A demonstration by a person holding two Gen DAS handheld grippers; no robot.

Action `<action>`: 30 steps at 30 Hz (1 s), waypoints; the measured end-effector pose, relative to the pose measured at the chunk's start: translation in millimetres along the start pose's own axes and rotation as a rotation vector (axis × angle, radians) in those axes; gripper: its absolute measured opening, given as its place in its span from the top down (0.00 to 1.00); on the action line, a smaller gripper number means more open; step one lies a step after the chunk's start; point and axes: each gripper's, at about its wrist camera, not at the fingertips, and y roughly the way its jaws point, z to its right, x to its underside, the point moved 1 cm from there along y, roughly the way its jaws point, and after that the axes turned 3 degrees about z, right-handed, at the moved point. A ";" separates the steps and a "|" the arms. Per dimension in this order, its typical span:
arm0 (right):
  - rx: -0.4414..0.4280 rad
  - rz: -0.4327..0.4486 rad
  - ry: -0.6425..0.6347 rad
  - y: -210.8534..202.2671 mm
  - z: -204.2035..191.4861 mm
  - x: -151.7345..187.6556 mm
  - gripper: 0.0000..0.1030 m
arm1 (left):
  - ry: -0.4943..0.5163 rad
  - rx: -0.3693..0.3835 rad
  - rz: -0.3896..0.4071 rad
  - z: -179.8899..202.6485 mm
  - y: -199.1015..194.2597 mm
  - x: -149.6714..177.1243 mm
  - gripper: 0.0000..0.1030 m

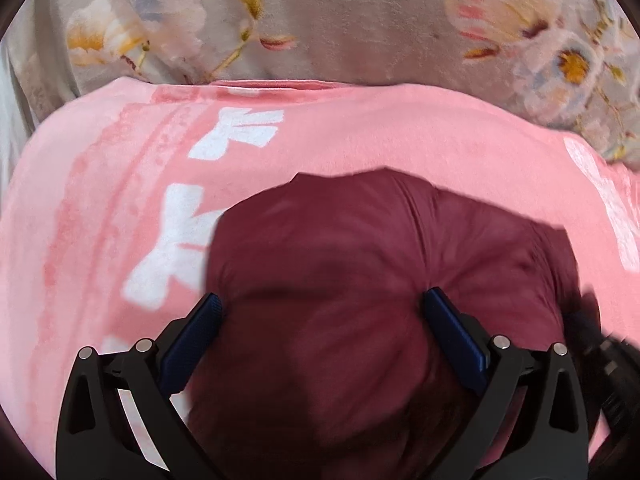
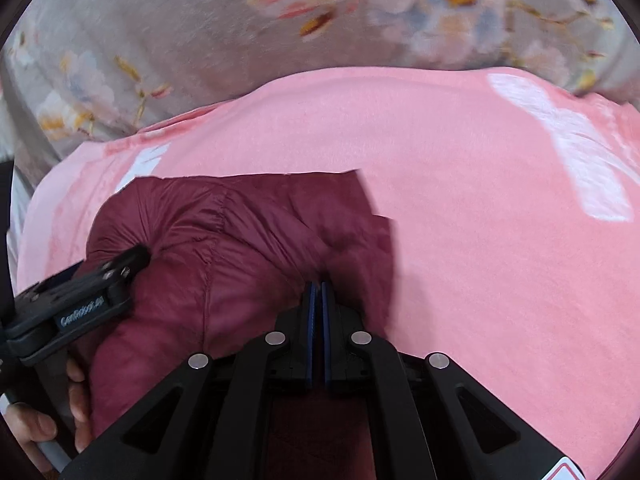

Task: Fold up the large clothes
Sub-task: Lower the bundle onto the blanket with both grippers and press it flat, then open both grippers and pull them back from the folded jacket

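Two claws: left claw (image 1: 322,306) wide open over maroon garment (image 2: 224,248); right claw (image 2: 318,286) pinching its fold

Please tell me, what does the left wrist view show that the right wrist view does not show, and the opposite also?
Only the left wrist view shows the left gripper from behind, its jaws wide apart over the maroon garment, and a row of white bow prints.

Only the right wrist view shows the right gripper shut on a pinch of maroon fabric, and a hand on the left gripper's handle.

Both show the garment lying on the pink blanket, with a grey floral cover behind it.
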 end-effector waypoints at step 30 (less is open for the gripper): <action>0.114 -0.055 -0.146 -105.8 33.4 133.0 0.89 | -0.026 -0.121 -0.048 -15.9 -128.2 124.5 0.05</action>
